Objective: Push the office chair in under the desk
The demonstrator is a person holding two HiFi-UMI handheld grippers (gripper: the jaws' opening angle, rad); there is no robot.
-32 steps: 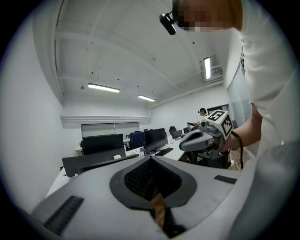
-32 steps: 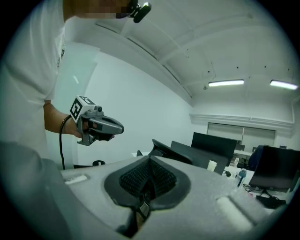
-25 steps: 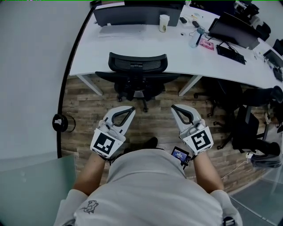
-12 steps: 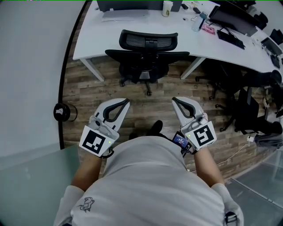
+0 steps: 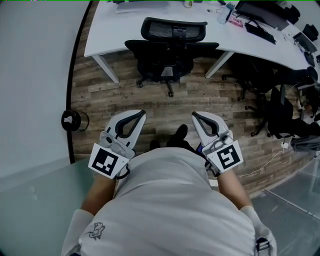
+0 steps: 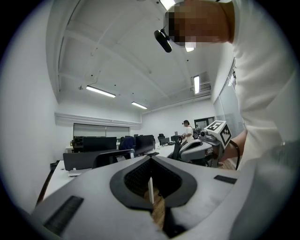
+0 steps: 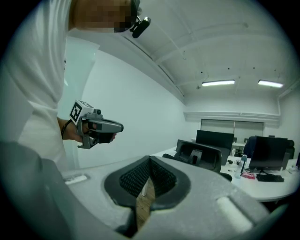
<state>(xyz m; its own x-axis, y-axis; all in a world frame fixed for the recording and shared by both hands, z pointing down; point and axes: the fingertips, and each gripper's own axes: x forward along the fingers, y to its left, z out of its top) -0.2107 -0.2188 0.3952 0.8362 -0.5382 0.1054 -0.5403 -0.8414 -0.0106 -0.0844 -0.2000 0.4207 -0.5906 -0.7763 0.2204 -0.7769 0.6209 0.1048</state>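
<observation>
A black office chair with a mesh back stands tucked against the white desk at the top of the head view; its seat is under the desk edge and its wheeled base shows on the wood floor. The same chair appears ahead in the right gripper view. My left gripper and right gripper are held close to my body, well back from the chair, both shut with nothing between the jaws. In the left gripper view the left gripper points towards the desks.
A white wall runs along the left. A small round black object sits on the floor by it. Other black chairs and cables crowd the right. Monitors and small items lie on the desk. Glass panels stand at the lower corners.
The chair and desk have slid towards the top of the head view as I stepped back from them. Both grippers stayed shut and came back with me.
</observation>
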